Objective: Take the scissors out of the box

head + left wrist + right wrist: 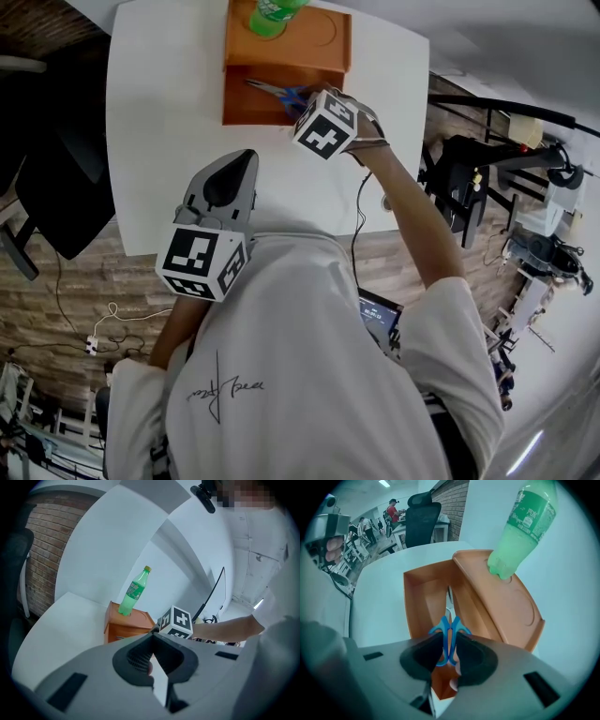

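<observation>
An orange box [309, 42] stands at the far side of the white table, its drawer [242, 108] pulled out toward me. Scissors [278, 91] with blue handles lie in the drawer, blades pointing left. My right gripper [304, 103] points steeply down into the drawer. In the right gripper view the blue handles of the scissors [450, 637] sit between the pads, and the right gripper [449, 651] is shut on them. My left gripper [228, 178] hovers over the table's near edge, its tips together with nothing held; the left gripper [152, 641] faces the box [125, 623].
A green plastic bottle [272, 14] stands upright on the box top, tall beside my right gripper [522, 527]. The white table [159, 112] has bare surface left of the box. A black office chair [56, 187] sits off the table's left edge.
</observation>
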Tool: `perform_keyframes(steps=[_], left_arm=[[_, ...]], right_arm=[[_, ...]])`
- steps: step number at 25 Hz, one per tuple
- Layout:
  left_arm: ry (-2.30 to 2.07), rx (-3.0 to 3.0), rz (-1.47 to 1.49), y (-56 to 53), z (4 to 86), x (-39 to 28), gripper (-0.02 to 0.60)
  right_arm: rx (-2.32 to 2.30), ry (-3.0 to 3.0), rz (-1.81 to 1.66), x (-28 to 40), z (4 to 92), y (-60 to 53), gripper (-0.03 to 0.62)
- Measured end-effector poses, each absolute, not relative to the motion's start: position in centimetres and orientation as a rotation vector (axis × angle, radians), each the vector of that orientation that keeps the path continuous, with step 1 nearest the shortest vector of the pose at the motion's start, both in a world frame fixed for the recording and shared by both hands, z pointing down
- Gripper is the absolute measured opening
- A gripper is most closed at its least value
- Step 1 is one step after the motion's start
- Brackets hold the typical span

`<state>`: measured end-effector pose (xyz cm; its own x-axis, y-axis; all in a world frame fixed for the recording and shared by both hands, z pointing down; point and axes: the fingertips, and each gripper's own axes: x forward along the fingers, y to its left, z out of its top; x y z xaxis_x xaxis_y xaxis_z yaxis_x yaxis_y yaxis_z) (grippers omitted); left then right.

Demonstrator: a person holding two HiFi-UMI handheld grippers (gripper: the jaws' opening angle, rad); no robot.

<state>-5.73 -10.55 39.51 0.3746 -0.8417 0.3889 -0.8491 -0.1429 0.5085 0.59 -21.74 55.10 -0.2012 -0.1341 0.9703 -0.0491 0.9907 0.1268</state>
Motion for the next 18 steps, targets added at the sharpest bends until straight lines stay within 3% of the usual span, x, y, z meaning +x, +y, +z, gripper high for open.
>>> perform_keyframes(steps=[18], left_arm=[[-1.478, 2.008, 0.038, -9.0, 38.4, -5.7, 0.008]], right_arm=[[0.208, -1.837, -0.070, 0.7, 52.9, -20.8, 0.097]])
